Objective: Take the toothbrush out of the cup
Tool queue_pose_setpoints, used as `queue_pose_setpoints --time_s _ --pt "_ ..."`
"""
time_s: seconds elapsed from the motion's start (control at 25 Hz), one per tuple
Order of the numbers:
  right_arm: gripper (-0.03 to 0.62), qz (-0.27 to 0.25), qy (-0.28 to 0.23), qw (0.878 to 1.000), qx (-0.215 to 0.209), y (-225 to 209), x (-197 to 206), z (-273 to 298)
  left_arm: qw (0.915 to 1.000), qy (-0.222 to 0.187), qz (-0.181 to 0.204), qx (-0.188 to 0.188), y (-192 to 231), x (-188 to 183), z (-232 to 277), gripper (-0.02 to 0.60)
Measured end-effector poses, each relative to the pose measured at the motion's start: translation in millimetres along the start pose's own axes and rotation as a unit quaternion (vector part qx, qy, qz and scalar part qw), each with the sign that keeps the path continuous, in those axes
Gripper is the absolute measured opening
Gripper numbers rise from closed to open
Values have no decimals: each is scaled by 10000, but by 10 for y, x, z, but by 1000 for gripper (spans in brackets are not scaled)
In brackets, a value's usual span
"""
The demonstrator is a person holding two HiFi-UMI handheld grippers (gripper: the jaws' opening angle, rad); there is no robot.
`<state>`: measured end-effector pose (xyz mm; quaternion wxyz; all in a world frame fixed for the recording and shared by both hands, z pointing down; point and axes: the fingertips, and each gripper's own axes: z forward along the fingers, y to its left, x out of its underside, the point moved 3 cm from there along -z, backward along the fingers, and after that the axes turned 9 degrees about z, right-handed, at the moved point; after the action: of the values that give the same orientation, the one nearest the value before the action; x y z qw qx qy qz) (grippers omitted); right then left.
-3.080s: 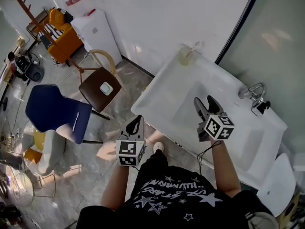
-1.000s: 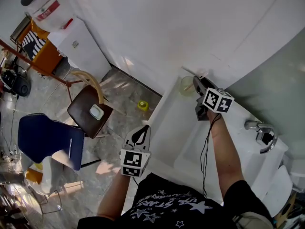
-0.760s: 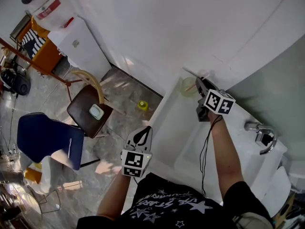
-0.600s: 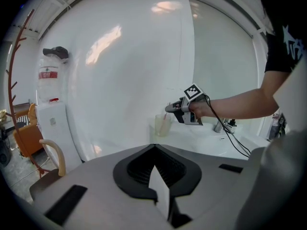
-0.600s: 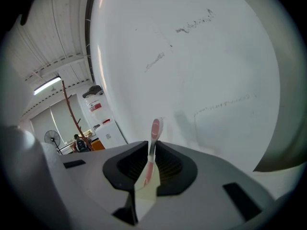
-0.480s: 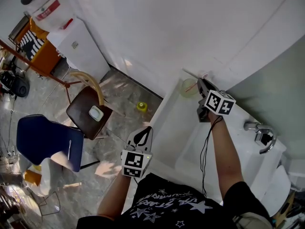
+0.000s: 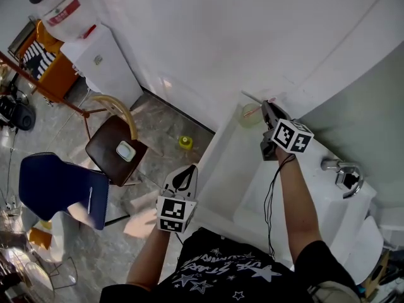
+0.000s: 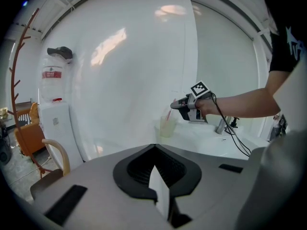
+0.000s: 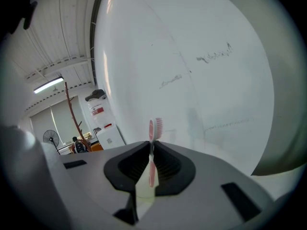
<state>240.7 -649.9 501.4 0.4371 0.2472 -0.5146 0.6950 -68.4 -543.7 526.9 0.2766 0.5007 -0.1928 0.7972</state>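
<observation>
While I cannot read the red label [image 8: 51,74] on the jug [image 8: 50,87], my stretched-out right gripper [image 7: 266,105] has just closed on the pink toothbrush [image 9: 155,127] standing in the cup [image 7: 247,116], and my left gripper [image 7: 188,168] hangs low, jaws together.

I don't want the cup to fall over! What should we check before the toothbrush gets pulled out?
1. Right tool pinching the toothbrush: ok; its jaws have just been closing on the handle.
2. Toothbrush out of the cup: not ok; lower end is inside.
3. Cup upright on the sink: ok.
4. Left tool away from the cup: ok; shut and empty.
5. Grip tight enough: cannot tell.
</observation>
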Motion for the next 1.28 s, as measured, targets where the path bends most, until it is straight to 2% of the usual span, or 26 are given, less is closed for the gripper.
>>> queue_pose_setpoints --time_s 0.28,0.68,1.28 --pt "38 -183 -276 9994 -140 238 -202 -248 9998 -157 -33 -124 3 -71 -164 15" --pt "38 -297 -604 9964 -523 433 -324 -976 9991 -302 42 -294 -464 -144 -565 15" --pt "37 -660 -303 9900 -1209 570 211 -2165 9963 -439 43 -738 -1324 -139 -1167 15"
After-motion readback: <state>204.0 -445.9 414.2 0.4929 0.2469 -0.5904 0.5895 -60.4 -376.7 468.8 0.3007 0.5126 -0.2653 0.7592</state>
